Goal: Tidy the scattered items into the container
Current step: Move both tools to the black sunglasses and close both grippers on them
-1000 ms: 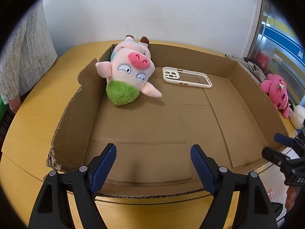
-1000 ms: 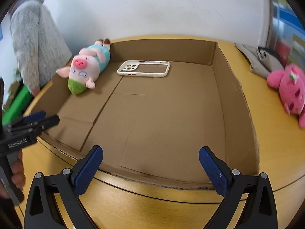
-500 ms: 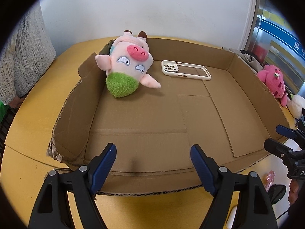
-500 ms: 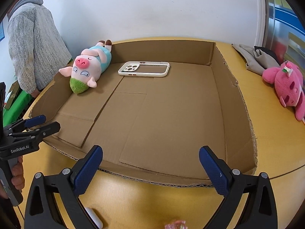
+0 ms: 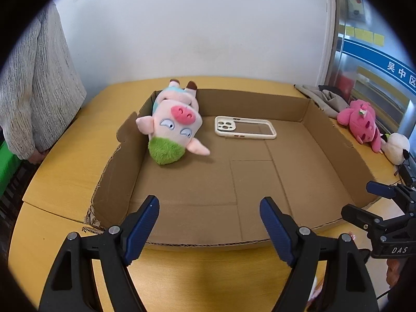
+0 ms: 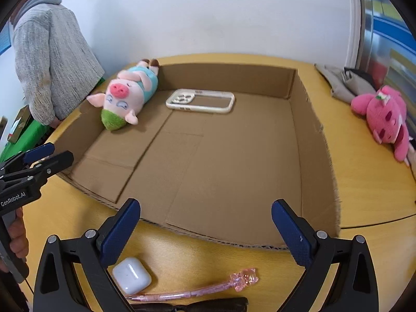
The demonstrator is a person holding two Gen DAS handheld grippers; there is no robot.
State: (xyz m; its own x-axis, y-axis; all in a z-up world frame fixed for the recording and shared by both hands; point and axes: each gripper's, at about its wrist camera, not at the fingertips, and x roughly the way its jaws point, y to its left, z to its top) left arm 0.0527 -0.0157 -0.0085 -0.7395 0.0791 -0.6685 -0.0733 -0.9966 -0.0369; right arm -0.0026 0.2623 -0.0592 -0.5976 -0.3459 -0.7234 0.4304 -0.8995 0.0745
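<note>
cardboard box [image 6: 309, 140] holds pig plush [image 6: 124, 95]

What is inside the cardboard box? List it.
The box holds a plush pig and a phone case. Whatever lies under the pig is hidden.

Three plush toys [image 5: 173, 126], perhaps; one phone case [image 5: 245, 127]; one box [image 5: 335, 140].

box [image 6: 309, 140] brown | pig plush [image 6: 124, 96] pink — green tuft | phone case [image 6: 200, 100] cream | pen [image 6: 197, 290] pink
</note>
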